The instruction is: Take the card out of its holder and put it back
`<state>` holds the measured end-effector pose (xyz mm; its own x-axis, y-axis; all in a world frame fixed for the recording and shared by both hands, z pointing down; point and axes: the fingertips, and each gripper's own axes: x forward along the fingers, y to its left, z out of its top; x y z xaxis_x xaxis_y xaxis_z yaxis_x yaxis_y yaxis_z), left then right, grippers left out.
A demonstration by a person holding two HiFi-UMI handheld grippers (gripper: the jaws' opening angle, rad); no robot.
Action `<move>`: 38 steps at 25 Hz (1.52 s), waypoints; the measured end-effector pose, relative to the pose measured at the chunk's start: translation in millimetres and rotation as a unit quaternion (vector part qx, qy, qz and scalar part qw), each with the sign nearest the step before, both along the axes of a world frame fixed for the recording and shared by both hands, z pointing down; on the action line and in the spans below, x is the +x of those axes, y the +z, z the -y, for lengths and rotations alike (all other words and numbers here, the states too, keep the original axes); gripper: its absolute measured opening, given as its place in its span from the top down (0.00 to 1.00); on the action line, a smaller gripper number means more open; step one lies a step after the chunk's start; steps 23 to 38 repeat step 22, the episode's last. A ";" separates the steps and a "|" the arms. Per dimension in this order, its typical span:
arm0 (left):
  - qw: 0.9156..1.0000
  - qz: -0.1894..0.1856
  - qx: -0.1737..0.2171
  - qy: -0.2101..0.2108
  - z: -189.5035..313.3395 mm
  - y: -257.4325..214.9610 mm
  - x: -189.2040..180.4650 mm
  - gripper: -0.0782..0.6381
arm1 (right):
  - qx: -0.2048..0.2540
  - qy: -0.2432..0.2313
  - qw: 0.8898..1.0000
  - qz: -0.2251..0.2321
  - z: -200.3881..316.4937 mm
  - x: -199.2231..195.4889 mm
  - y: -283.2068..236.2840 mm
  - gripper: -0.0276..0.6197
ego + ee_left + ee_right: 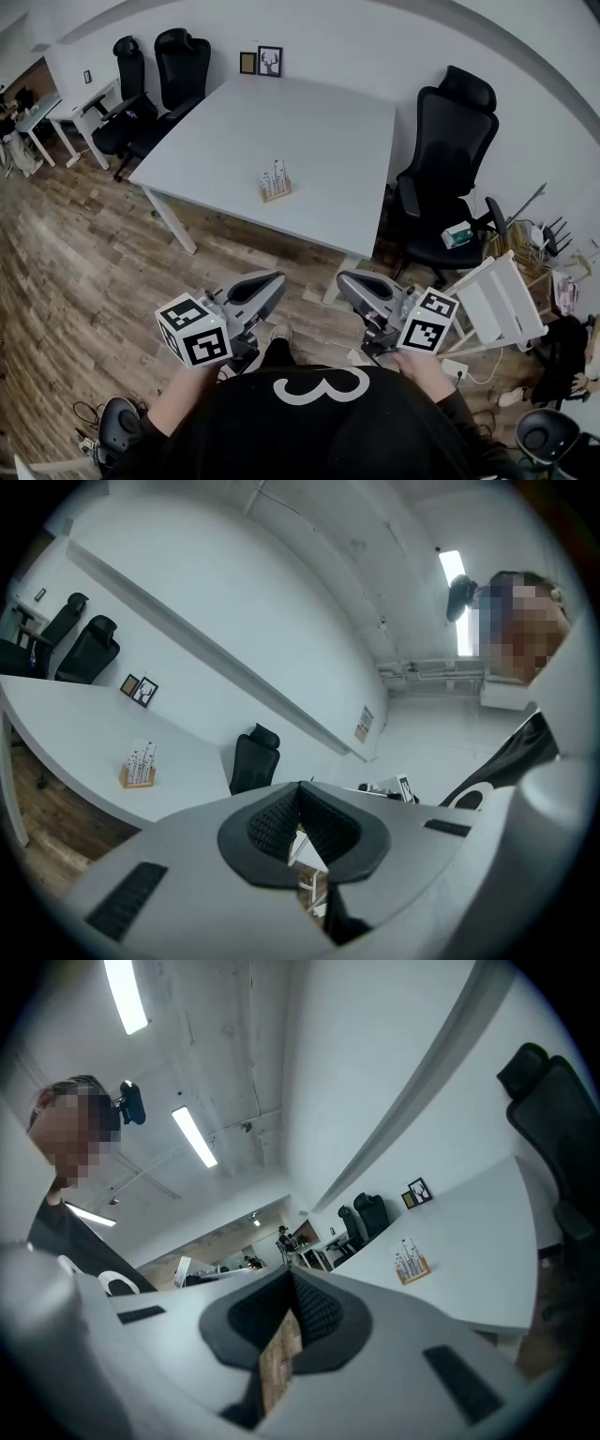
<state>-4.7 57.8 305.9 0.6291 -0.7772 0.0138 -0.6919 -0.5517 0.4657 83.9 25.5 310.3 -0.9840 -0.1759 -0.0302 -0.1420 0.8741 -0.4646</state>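
Note:
A small wooden holder (276, 190) with white cards (277, 174) standing upright in it sits near the middle of the white table (319, 131). It also shows far off in the left gripper view, as the holder (137, 777), and in the right gripper view, as the holder (411, 1267). Both grippers are held close to the person's body, over the wood floor and well short of the table. My left gripper (270, 281) (299, 785) is shut with nothing between its pads. My right gripper (347, 280) (289, 1269) also has its pads meeting at the tip and holds nothing.
A black office chair (448, 178) stands at the table's right side, and two more chairs (155, 80) at its far left. Two small picture frames (261, 62) lean on the wall behind the table. A white folding rack (502, 300) and clutter are at the right.

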 end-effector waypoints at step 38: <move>1.000 0.014 0.007 -0.017 -58.6 -2.3 23.3 0.87 | 0.002 -0.004 1.000 0.008 -60.5 31.4 2.0 0.95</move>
